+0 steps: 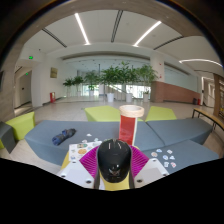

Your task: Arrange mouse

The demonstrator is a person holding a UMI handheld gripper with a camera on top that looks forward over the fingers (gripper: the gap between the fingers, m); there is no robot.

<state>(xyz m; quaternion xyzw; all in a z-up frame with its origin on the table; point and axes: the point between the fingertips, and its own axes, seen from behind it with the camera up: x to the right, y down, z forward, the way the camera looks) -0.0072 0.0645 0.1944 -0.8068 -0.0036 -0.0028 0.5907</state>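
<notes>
Gripper view: black mouse (pixel 113 158) is seen held between the fingers (pixel 113 176), pink pads pressed on both its sides, raised above the grey bench (pixel 60 145). Red cup (pixel 131 123) stands just beyond. Risk judged: cup could be tipped if the mouse is carried straight forward; a slip is possible.

a red paper cup (pixel 130 123) is seen upright on a grey table (pixel 185 132). a dark object (pixel 64 135) lies on the table, well apart from the cup. potted plants (pixel 112 78) are seen far behind.
</notes>
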